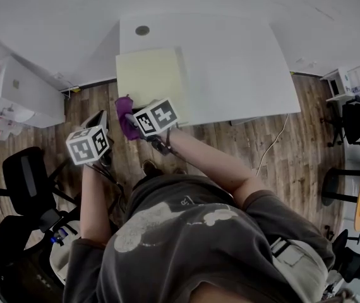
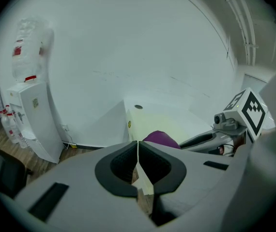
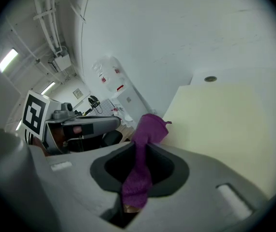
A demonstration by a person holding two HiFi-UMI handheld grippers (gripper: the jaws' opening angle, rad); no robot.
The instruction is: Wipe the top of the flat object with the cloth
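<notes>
A pale yellow flat board lies on the left front part of the white table. My right gripper hangs at the board's near edge, shut on a purple cloth that bunches out past its jaws. In the right gripper view the cloth runs up between the jaws of the right gripper, with the board beyond. My left gripper is held over the floor, left of the table. Its jaws are shut on nothing in the left gripper view. There the cloth and board show ahead.
A round cable hole sits at the table's far left. A white cabinet stands left of the table, with a water dispenser seen there too. Black office chairs stand at the near left and far right.
</notes>
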